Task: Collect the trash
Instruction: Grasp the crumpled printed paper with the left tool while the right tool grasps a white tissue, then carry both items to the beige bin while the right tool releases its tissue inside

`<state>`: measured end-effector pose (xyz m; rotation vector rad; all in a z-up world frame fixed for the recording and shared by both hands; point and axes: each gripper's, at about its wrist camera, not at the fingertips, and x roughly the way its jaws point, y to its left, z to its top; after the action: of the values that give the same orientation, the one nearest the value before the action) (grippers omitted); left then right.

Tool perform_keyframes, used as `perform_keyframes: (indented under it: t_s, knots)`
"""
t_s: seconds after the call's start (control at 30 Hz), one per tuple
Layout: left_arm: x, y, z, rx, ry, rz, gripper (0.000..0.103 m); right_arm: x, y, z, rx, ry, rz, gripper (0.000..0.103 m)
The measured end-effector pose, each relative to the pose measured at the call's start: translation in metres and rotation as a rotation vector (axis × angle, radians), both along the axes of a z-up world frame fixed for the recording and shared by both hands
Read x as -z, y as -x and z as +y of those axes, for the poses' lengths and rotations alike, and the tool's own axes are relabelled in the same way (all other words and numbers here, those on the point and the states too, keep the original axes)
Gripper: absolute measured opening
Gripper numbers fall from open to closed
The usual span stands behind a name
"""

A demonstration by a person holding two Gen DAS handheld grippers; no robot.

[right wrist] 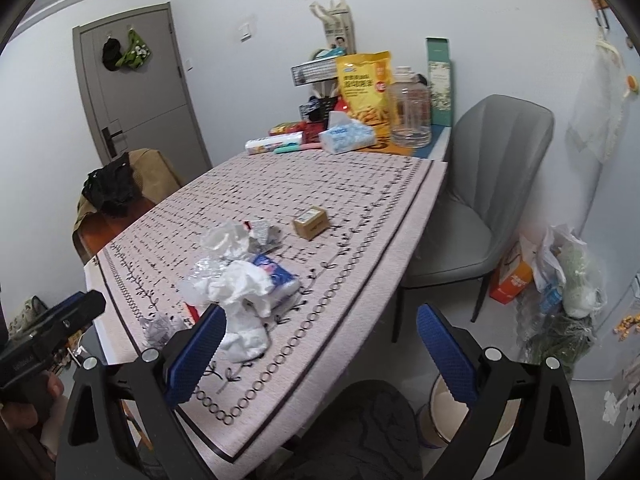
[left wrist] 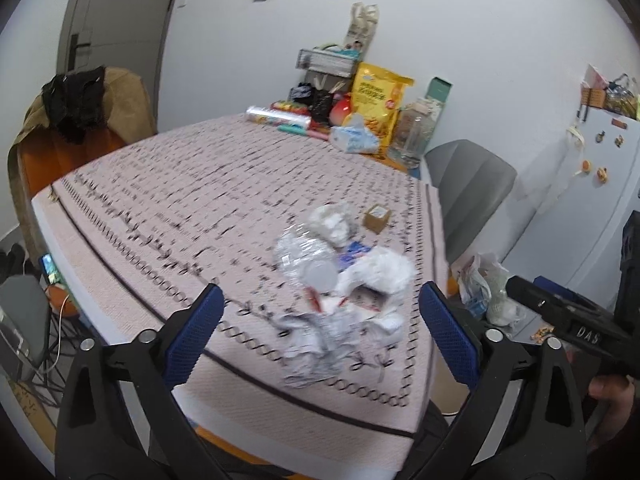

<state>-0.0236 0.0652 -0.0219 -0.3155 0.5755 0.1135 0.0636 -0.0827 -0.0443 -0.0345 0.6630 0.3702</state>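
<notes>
Near the front edge of the tabletop [right wrist: 360,216] lies a heap of trash [right wrist: 240,280]: crumpled white tissue, a flattened clear plastic bottle [left wrist: 304,252], a blue-and-white tissue packet [right wrist: 280,276] and torn wrappers. As a whole, this heap runs lengthwise from the near edge toward the far wall, with a small brown cardboard box [right wrist: 311,222] lying apart beyond it, one corner turned toward the camera. In the left wrist view the bottle is blurred, so which way it points cannot be told. Both jaws of the left hand-held gripper [left wrist: 320,336] stand spread wide, flanking the near end of the heap without pressing on it; nothing is held. Likewise released, the right hand-held gripper [right wrist: 318,356] has wide-spread jaws, its left pad in front of the white tissue and its right pad over the floor beside a grey chair [right wrist: 480,208]; whether that pad touches the tissue cannot be told.
</notes>
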Motion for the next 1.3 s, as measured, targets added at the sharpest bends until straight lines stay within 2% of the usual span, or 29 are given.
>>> perform_keyframes:
  t_s: [0.27,0.43,0.53,0.57,0.6,0.67,0.7,0.8,0.97,1.07,1.13,1.17,1.2,1.3]
  knots:
    - [0.033,-0.019,0.017,0.002,0.061,0.09,0.079,0.019,-0.012,0.026,-0.063,-0.004,0.057,0.089]
    - [0.051,-0.035,0.004,0.056,0.064,0.143,0.079,0.034,-0.018,0.031,-0.082,0.0,0.111,0.088]
    - [0.067,-0.045,0.0,0.076,0.075,0.189,0.079,0.046,-0.02,0.033,-0.099,0.008,0.149,0.083]
    - [0.073,-0.049,-0.002,0.085,0.083,0.208,0.073,0.05,-0.021,0.034,-0.103,0.01,0.161,0.082]
    - [0.077,-0.05,-0.002,0.088,0.085,0.223,0.058,0.052,-0.021,0.034,-0.106,0.009,0.17,0.081]
    - [0.083,-0.053,-0.002,0.087,0.097,0.242,0.046,0.058,-0.022,0.037,-0.12,0.002,0.196,0.081]
    - [0.082,-0.053,-0.001,0.084,0.101,0.238,0.033,0.061,-0.022,0.04,-0.133,0.004,0.205,0.081]
    - [0.077,-0.049,0.005,0.073,0.102,0.225,0.029,0.065,-0.02,0.05,-0.165,0.018,0.214,0.081]
    - [0.064,-0.039,0.019,0.043,0.108,0.183,0.028,0.077,-0.026,0.075,-0.211,0.045,0.231,0.079]
    - [0.052,-0.031,0.028,0.017,0.097,0.153,0.028,0.086,-0.032,0.086,-0.221,0.058,0.243,0.072]
    - [0.049,-0.028,0.032,0.004,0.098,0.144,0.028,0.092,-0.035,0.093,-0.229,0.072,0.264,0.06]
    - [0.047,-0.027,0.035,-0.004,0.098,0.139,0.028,0.096,-0.037,0.096,-0.236,0.079,0.288,0.047]
    - [0.046,-0.025,0.037,-0.01,0.099,0.135,0.028,0.097,-0.037,0.099,-0.242,0.08,0.304,0.038]
    - [0.044,-0.02,0.042,-0.025,0.104,0.121,0.028,0.092,-0.029,0.105,-0.282,0.068,0.306,0.032]
